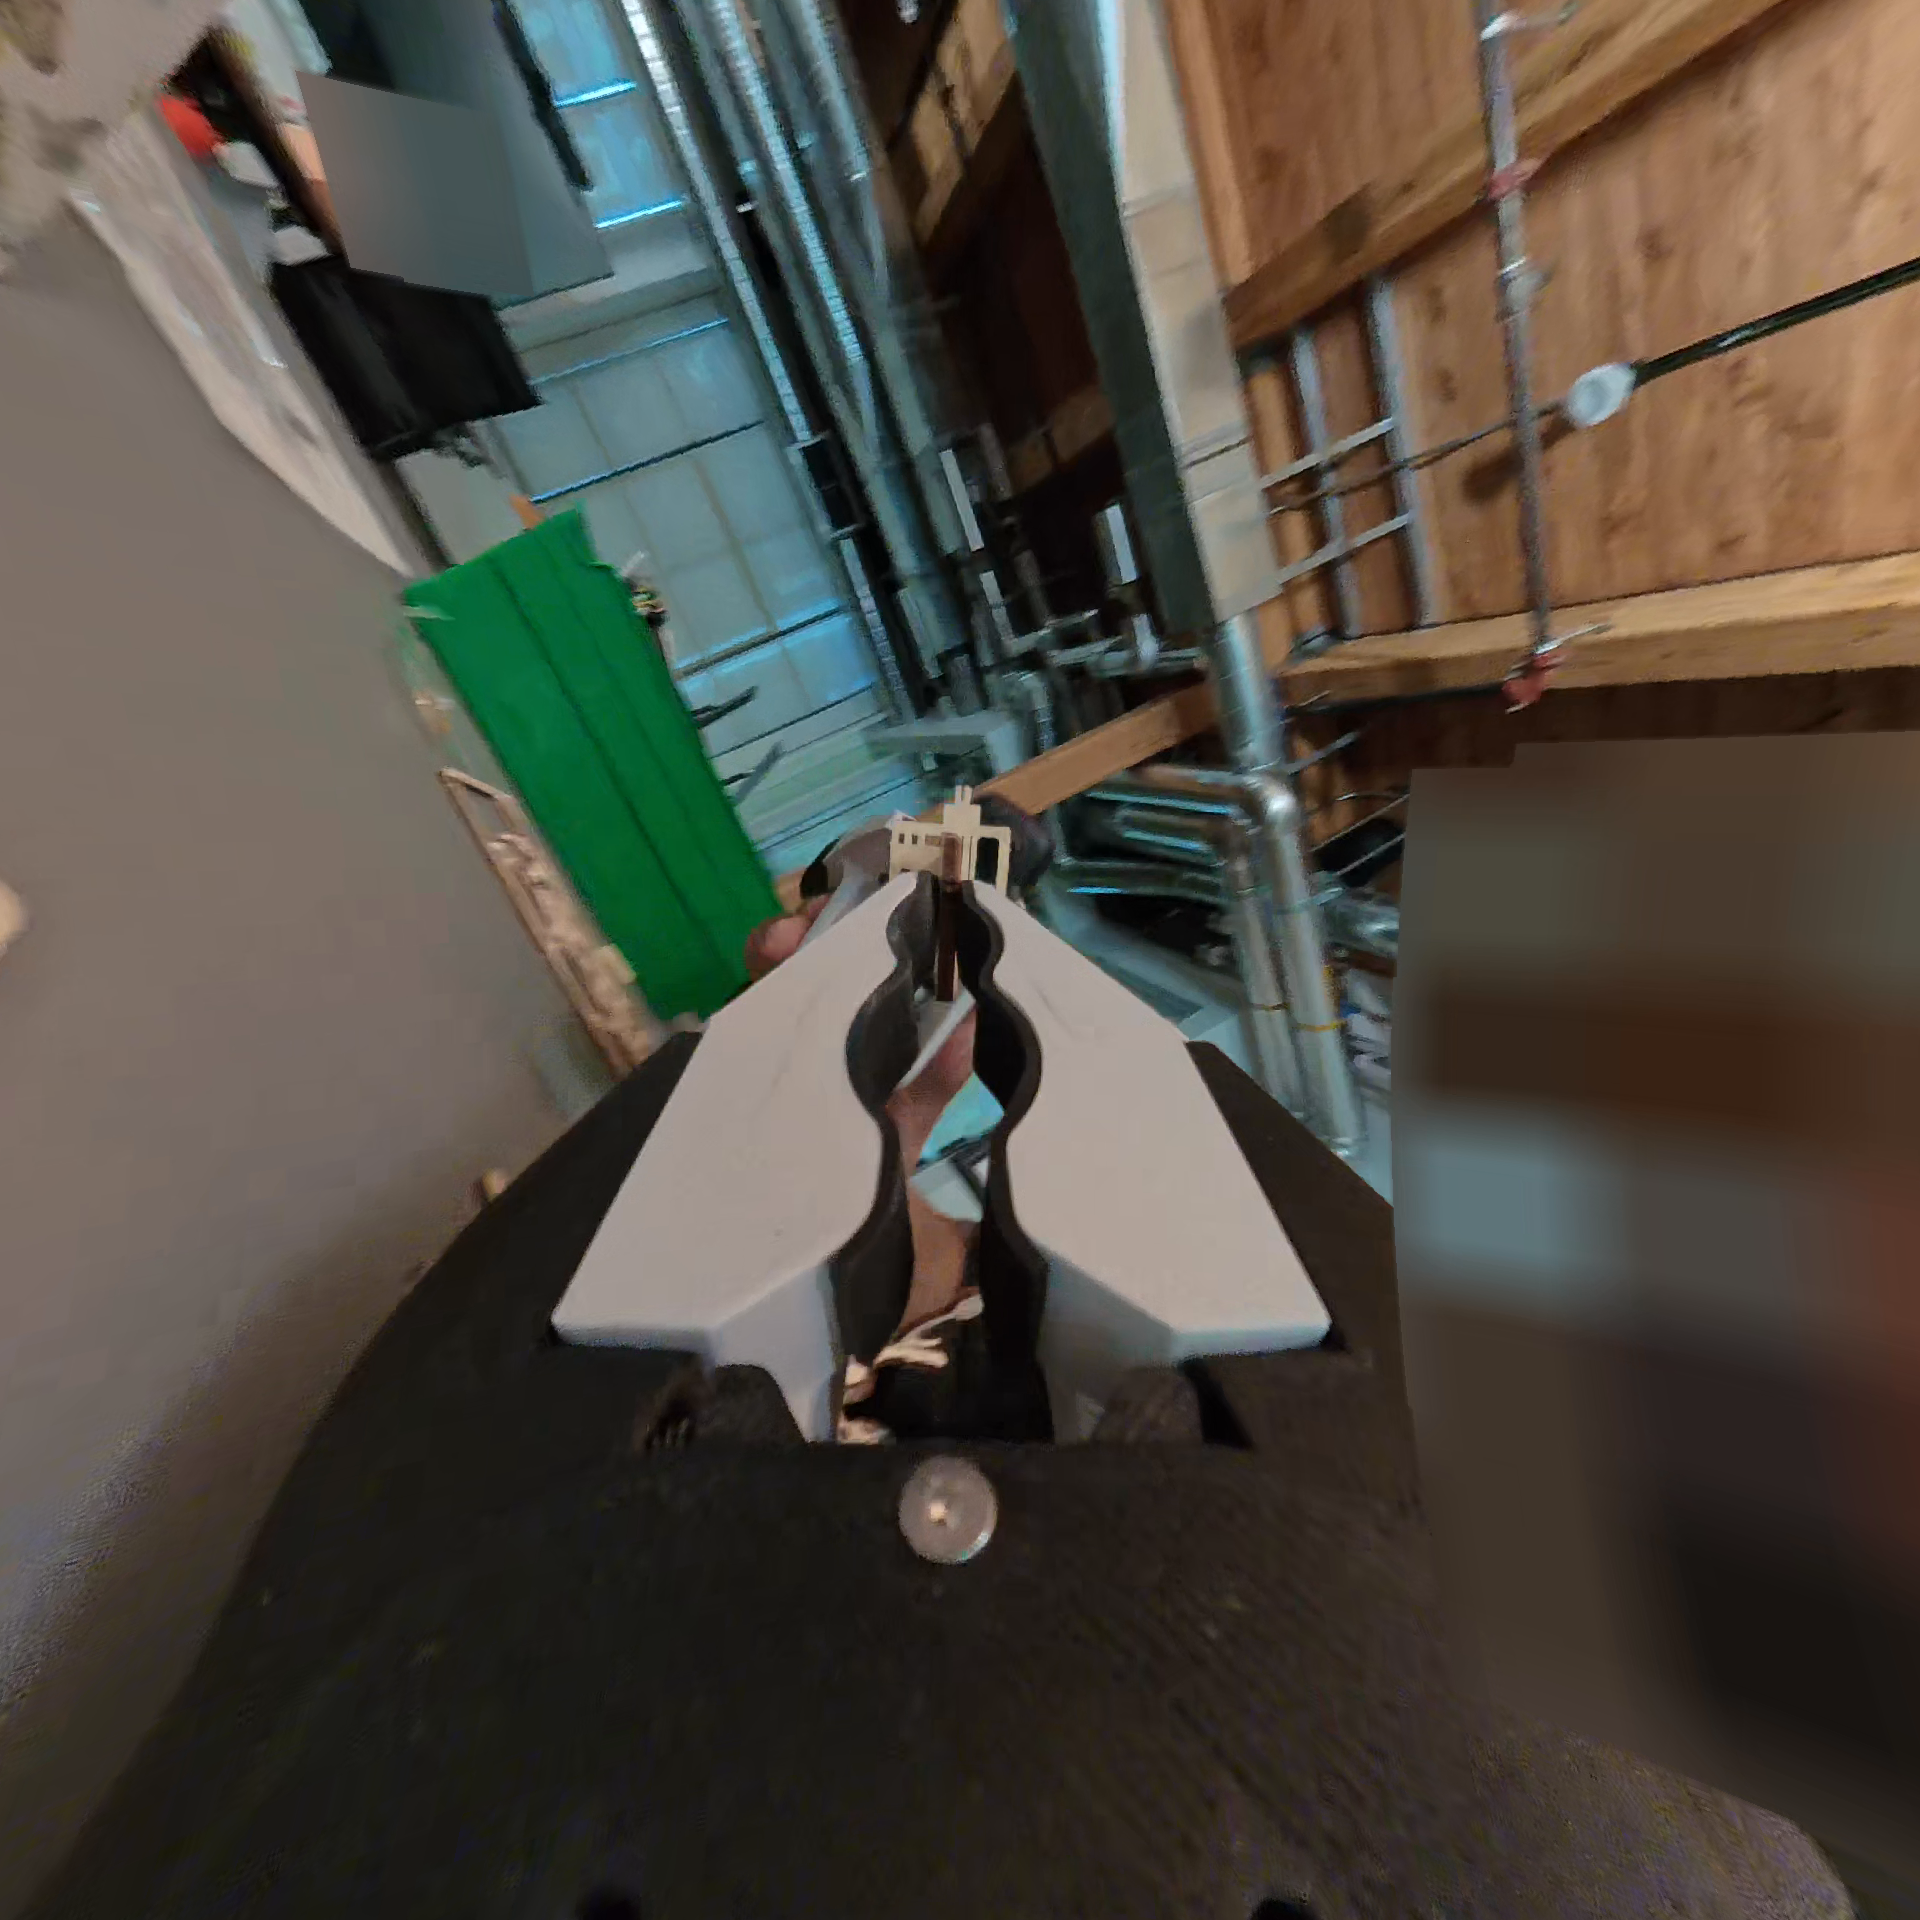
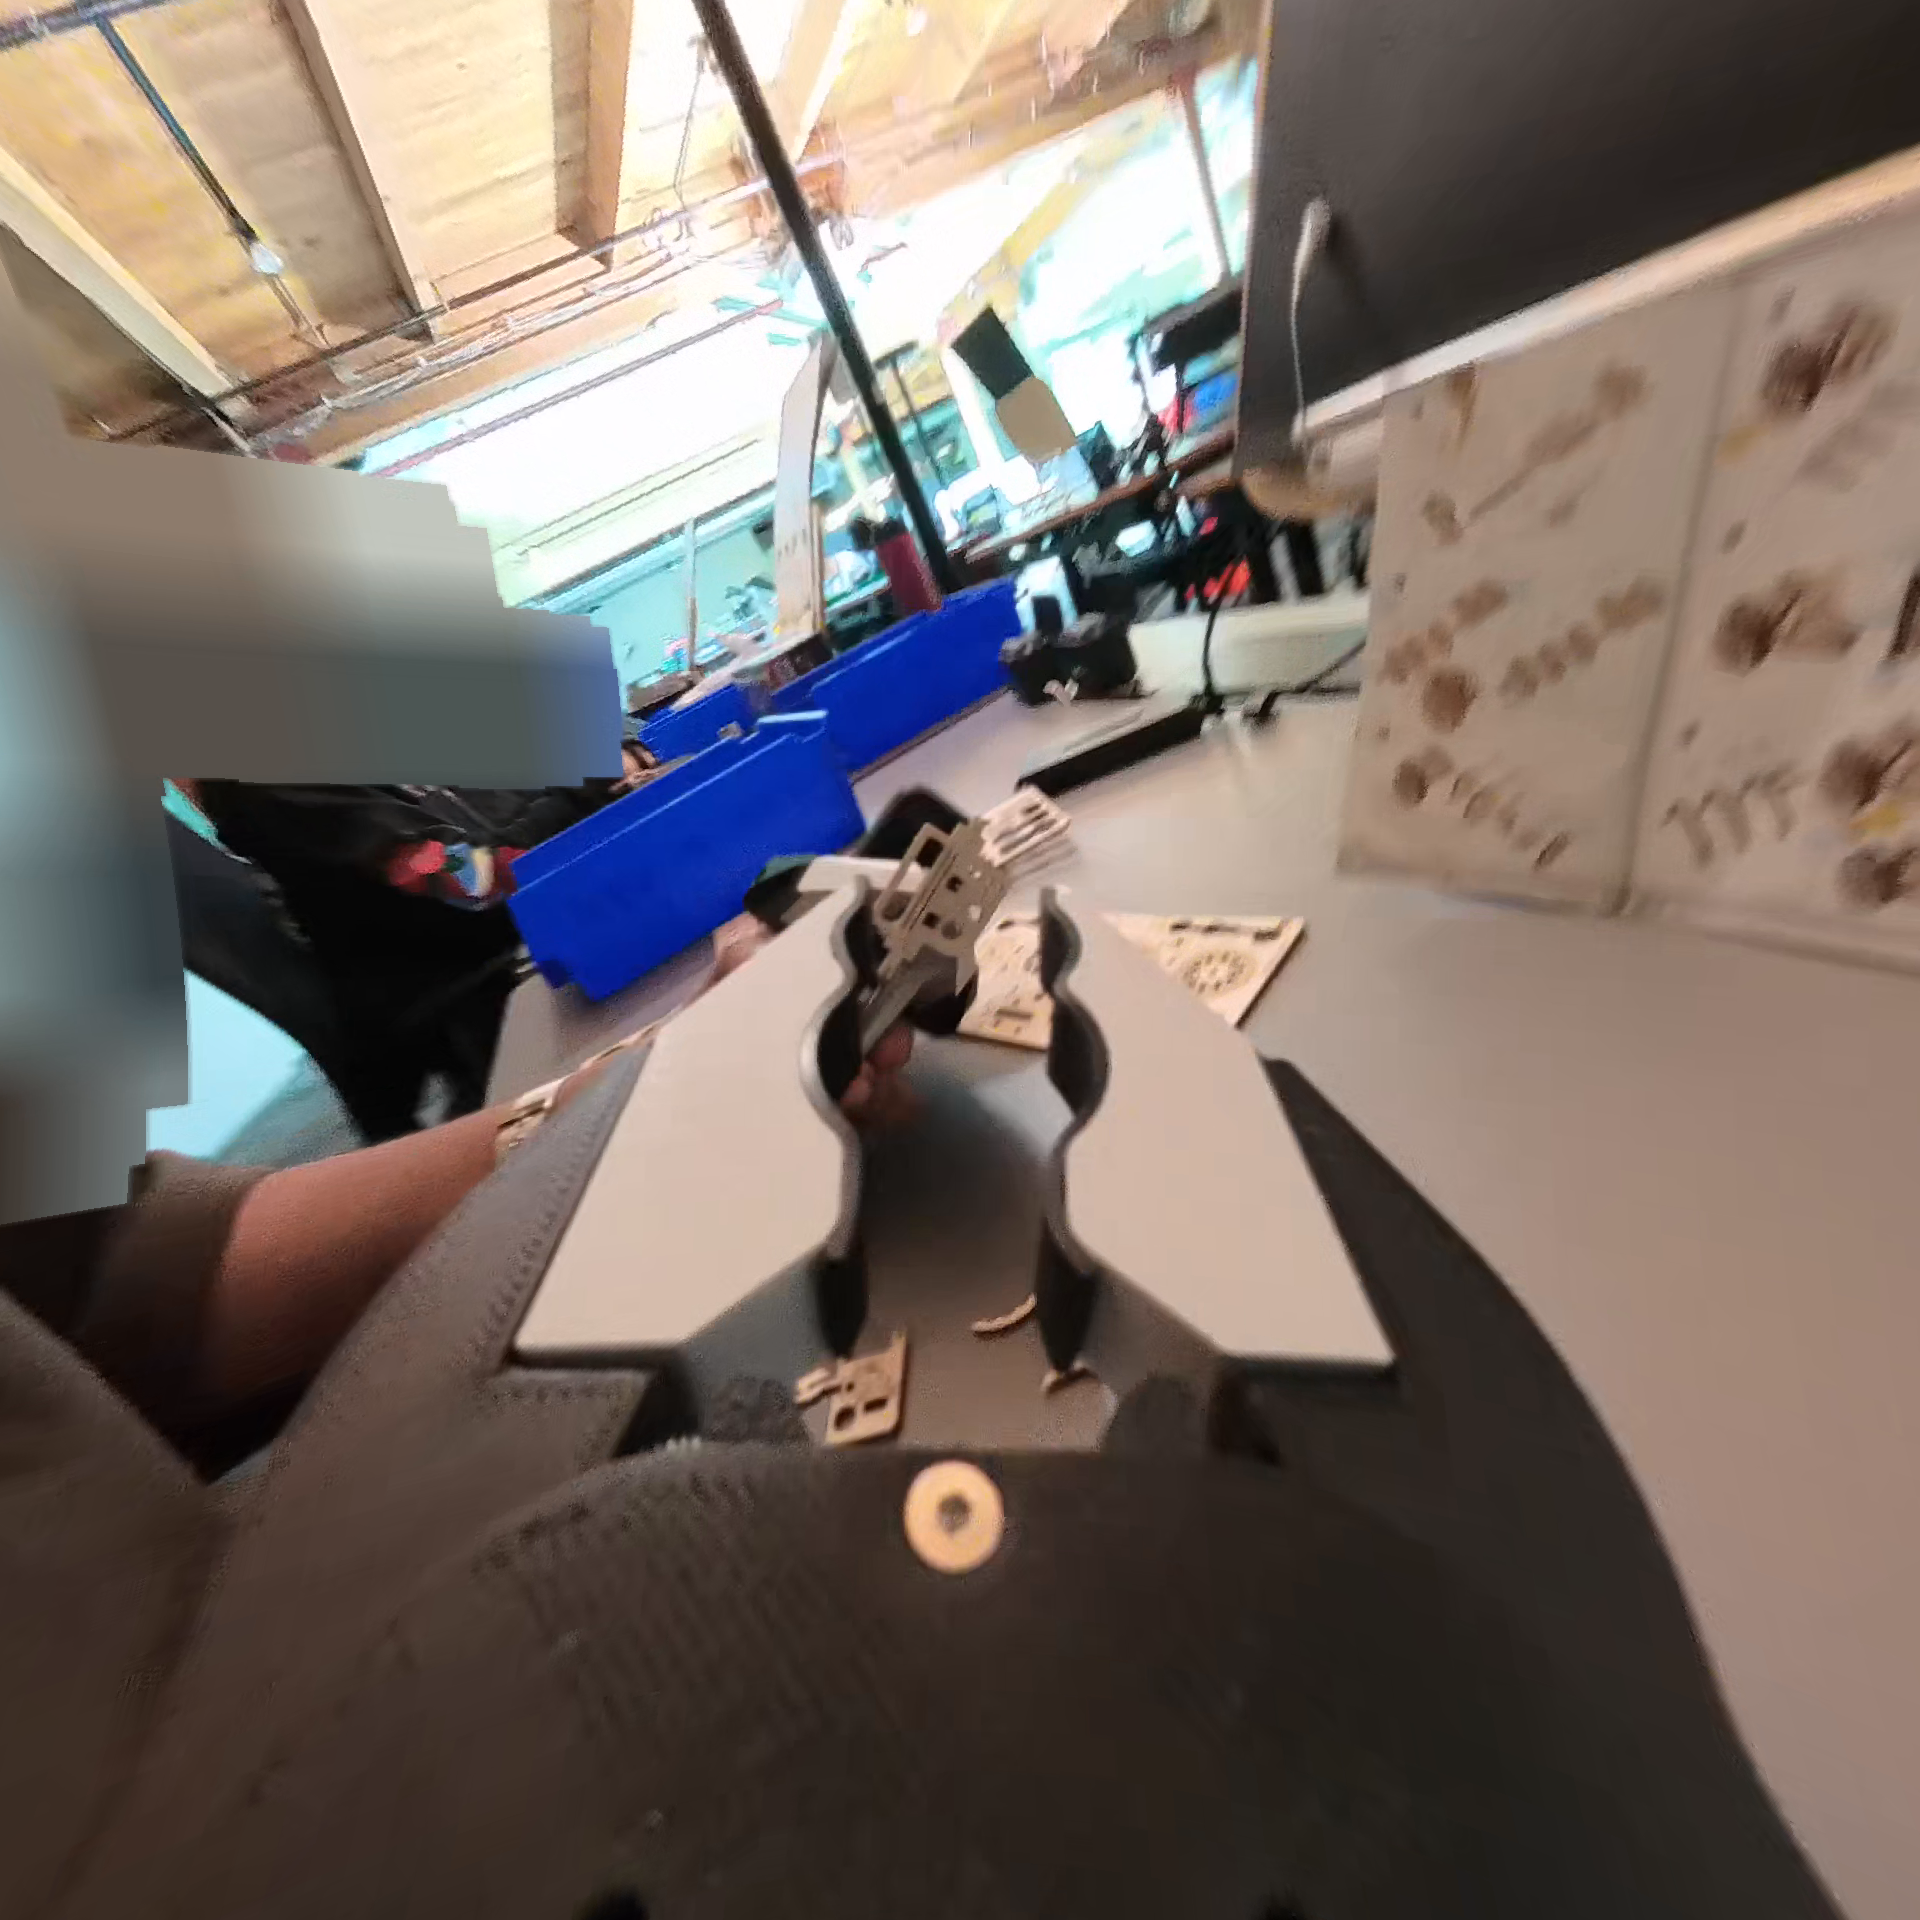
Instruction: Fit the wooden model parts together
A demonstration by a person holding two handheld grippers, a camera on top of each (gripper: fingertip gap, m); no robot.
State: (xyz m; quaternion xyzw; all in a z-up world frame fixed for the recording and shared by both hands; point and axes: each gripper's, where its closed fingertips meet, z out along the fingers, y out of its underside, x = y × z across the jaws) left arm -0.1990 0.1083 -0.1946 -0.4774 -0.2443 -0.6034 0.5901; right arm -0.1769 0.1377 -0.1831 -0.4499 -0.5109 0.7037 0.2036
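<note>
In the left wrist view my left gripper (image 1: 945,896) is shut on a thin wooden model part (image 1: 948,844). The part is seen edge-on, and its pale cut-out end sticks out past the fingertips, up in the air. In the right wrist view the same flat wooden part (image 2: 940,899), with its square holes, stands tilted between my right gripper's fingers (image 2: 1060,935), closer to the left finger. My right gripper (image 2: 951,920) is open and empty around it. A small loose wooden part (image 2: 862,1387) lies on the grey table (image 2: 1455,1143) under the gripper.
Punched wooden sheets (image 2: 1210,961) and comb-like pieces (image 2: 1029,826) lie on the table ahead. Blue bins (image 2: 686,862) stand to the left. An upright instruction sheet (image 2: 1662,623) and a dark monitor (image 2: 1558,156) stand on the right. A person's arm (image 2: 312,1226) is at the left.
</note>
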